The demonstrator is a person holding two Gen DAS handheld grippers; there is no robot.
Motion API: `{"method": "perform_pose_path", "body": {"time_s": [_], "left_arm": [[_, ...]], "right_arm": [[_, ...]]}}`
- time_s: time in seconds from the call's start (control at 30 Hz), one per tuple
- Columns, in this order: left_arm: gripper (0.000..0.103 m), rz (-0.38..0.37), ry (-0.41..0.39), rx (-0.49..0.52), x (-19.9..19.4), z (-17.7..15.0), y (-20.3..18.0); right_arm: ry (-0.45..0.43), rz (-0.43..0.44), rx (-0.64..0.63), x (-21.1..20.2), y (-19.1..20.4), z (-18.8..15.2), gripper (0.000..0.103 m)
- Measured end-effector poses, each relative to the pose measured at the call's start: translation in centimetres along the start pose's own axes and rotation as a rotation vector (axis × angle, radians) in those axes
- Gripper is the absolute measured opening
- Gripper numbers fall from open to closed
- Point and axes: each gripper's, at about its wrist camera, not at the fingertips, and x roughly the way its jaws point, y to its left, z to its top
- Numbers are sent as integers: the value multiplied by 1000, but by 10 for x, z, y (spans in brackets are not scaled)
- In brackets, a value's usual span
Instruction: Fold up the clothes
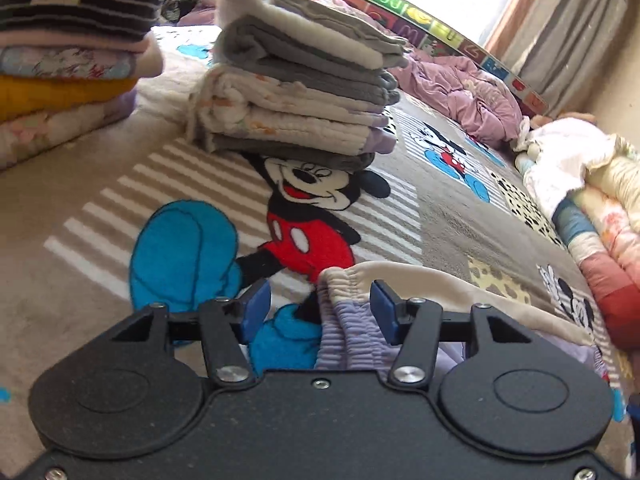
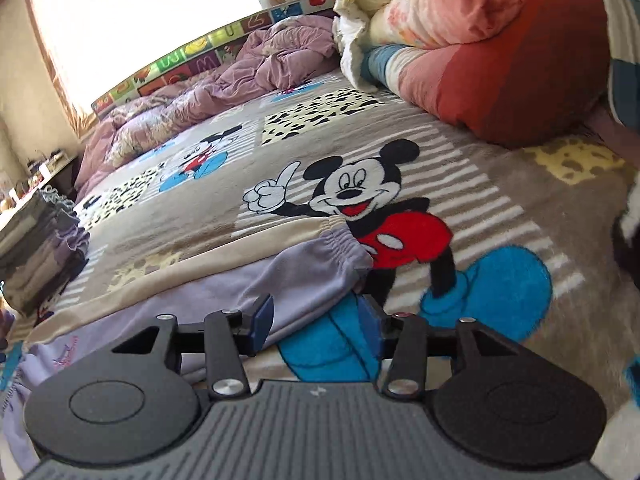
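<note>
A lavender and cream garment with an elastic waistband (image 1: 352, 316) lies flat on the Mickey Mouse blanket (image 1: 120, 184). My left gripper (image 1: 320, 304) is open, low over the blanket, with the waistband's left corner between its blue pads (image 1: 258, 306). In the right wrist view the same garment (image 2: 296, 264) stretches to the left. My right gripper (image 2: 316, 320) is open at its right waistband corner, its left pad (image 2: 262, 318) over the lavender cloth. Neither gripper holds anything.
A stack of folded grey and white clothes (image 1: 296, 80) stands ahead of the left gripper, another taller stack (image 1: 68, 52) at far left. A crumpled purple duvet (image 2: 208, 96) lies along the far edge. Rolled quilts (image 2: 500, 48) bound the right side.
</note>
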Motion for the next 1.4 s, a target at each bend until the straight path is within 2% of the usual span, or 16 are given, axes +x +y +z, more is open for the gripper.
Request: {"method": "perform_pose_path", "body": {"time_s": [0.23, 0.4, 0.43, 0.5, 0.6, 0.73, 0.83, 0.87, 0.93, 1.03, 1.13, 1.17, 1.2, 1.27, 1.33, 1.4], "left_arm": [[58, -26, 70, -200, -36, -37, 30], [60, -14, 97, -228, -50, -61, 28], [61, -11, 101, -232, -53, -66, 27], [62, -12, 113, -236, -55, -73, 24], [64, -9, 125, -220, -56, -82, 17], [62, 24, 113, -149, -59, -91, 4], [18, 75, 95, -85, -56, -97, -3], [5, 59, 98, -110, -55, -98, 0], [4, 53, 74, -131, -63, -96, 2], [4, 66, 71, -132, -66, -95, 3], [9, 72, 116, -121, -56, -100, 4], [14, 67, 110, -121, -59, -99, 4], [29, 64, 94, -121, -65, -97, 3], [51, 72, 53, -106, -77, -94, -1], [51, 110, -17, -46, -91, -93, -10], [51, 97, -64, 29, -100, -94, -24]], "right_arm": [[-69, -42, 251, -87, -57, -88, 57], [-153, -38, 206, -123, -57, -111, 69], [-136, -13, 236, -123, -58, -113, 77], [-83, 43, 299, -117, -64, -123, 78], [-89, 34, 296, -114, -63, -140, 68], [-93, 55, 305, -112, -63, -145, 65], [-62, 85, 242, -108, -51, -146, 18], [-64, 69, 197, -106, -45, -146, 17], [-96, 49, 180, -112, -40, -143, 15], [-152, 19, 217, -126, -49, -129, 15], [-40, -19, 217, -106, -57, -121, 17], [-4, -29, 228, -98, -60, -123, 19], [-11, -34, 222, -98, -59, -125, 19], [-62, -46, 180, -108, -51, -127, 36], [-139, -64, 132, -124, -43, -131, 54], [-209, -62, 81, -138, -33, -134, 54]]}}
